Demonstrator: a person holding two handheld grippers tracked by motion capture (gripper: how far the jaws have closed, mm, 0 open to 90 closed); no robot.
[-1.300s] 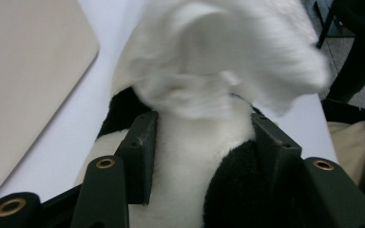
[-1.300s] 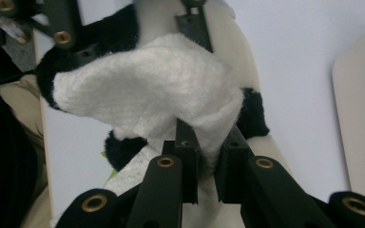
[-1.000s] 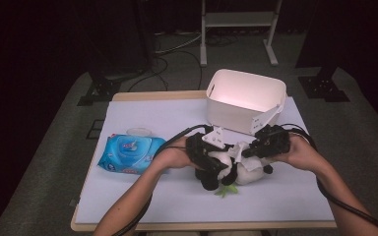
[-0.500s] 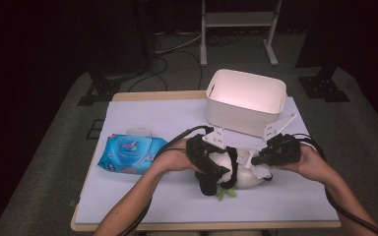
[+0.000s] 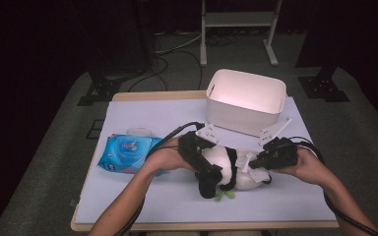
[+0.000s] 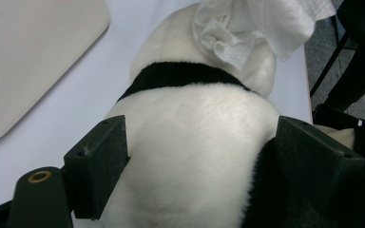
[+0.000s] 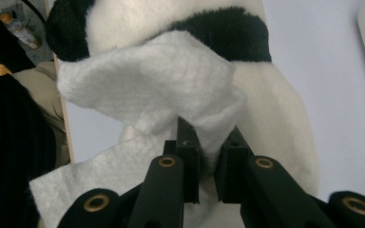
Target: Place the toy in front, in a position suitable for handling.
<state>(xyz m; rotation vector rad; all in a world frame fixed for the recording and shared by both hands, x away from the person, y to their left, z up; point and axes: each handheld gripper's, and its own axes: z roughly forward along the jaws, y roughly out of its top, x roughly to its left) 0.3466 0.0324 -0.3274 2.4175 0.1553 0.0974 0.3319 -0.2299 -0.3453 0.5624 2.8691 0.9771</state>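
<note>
A black-and-white plush panda (image 5: 226,169) lies on the table's white mat (image 5: 167,118) near the front middle. My left gripper (image 5: 204,172) is shut on the panda, one jaw on each side of its white body (image 6: 195,156). A crumpled white wet wipe (image 5: 250,163) rests against the panda's far end. My right gripper (image 5: 263,161) is shut on the wipe (image 7: 171,95), whose fold is pinched between the jaws and draped over the plush (image 7: 275,118).
A white bin (image 5: 246,101) stands at the back right of the mat, close behind the grippers. A blue pack of wet wipes (image 5: 128,152) lies to the left, beside my left forearm. Cables trail from both grippers.
My right gripper has swung out from over the panda to its right end, carrying the wipe down along the plush. The left gripper still holds the panda in place.
</note>
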